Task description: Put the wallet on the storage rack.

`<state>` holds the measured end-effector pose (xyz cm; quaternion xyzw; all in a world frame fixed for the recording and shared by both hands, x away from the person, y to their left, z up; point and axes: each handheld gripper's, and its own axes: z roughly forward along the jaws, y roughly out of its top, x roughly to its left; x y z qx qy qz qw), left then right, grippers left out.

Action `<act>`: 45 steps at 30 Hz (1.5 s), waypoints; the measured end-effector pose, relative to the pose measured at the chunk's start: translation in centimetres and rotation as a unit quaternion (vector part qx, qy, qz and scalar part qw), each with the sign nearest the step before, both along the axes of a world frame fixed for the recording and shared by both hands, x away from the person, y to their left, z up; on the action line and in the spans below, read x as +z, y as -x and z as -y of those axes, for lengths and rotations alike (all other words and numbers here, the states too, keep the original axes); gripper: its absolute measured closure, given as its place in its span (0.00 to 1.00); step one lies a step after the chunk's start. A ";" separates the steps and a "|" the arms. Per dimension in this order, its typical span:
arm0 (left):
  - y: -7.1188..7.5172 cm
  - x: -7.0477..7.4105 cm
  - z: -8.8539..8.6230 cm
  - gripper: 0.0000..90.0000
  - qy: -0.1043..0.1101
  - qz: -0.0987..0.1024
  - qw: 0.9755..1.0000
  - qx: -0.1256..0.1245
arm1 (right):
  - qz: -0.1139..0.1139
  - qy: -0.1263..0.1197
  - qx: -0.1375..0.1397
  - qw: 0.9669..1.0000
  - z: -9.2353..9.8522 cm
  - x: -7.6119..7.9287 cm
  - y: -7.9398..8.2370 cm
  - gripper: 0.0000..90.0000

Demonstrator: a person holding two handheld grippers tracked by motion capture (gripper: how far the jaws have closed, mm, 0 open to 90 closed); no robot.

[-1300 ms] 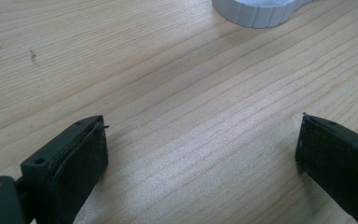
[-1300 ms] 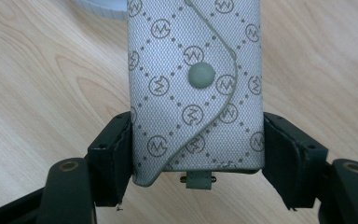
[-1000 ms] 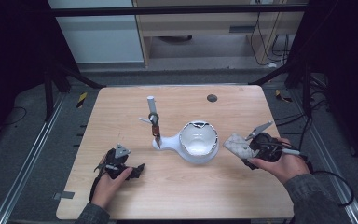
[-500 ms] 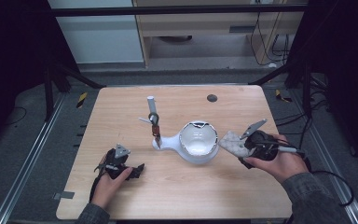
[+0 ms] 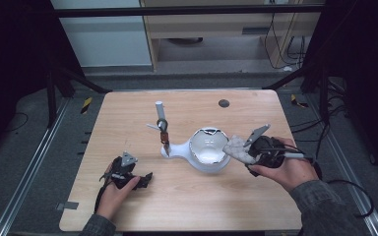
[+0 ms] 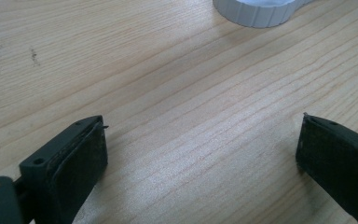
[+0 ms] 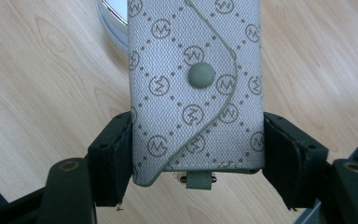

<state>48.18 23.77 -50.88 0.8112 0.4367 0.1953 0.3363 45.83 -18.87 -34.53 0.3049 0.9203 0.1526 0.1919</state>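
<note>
My right gripper [image 5: 246,151] is shut on a grey patterned key pouch [image 5: 235,147], held just above the table. The pouch's far end reaches the right rim of a white bowl-shaped dish [image 5: 207,150]. In the right gripper view the pouch [image 7: 196,84] has a round snap button and sits between the two jaws of the right gripper [image 7: 198,140]. The dish's shiny rim [image 7: 112,21] lies just beyond it. My left gripper [image 5: 139,179] rests open on the table at the front left. In the left gripper view the left gripper [image 6: 200,144] has bare wood between its jaws.
The dish's handle [image 5: 174,149] carries an upright post with a carabiner [image 5: 163,129] and a white cylinder [image 5: 158,106]. A small dark disc [image 5: 223,103] lies near the table's far edge. A ribbed white edge [image 6: 256,11] lies ahead of the left gripper. The table [image 5: 187,206] is light wood.
My right gripper has moved left with the pouch, bringing it from beside the dish up to its right rim. The left gripper has stayed put.
</note>
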 end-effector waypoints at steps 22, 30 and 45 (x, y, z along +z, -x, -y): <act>0.0 0.0 0.0 0.01 0.000 0.001 1.000 0.000 | 0.002 0.037 0.038 0.999 -3.6 0.5 -0.1 0.35; 0.0 0.0 0.0 0.01 0.000 0.001 1.000 0.000 | -0.017 0.055 0.049 0.997 -5.0 -0.5 -0.8 0.35; 0.0 0.0 0.0 0.01 0.000 0.001 1.000 -0.001 | -0.045 0.083 0.051 0.994 -7.9 -1.9 -3.3 0.35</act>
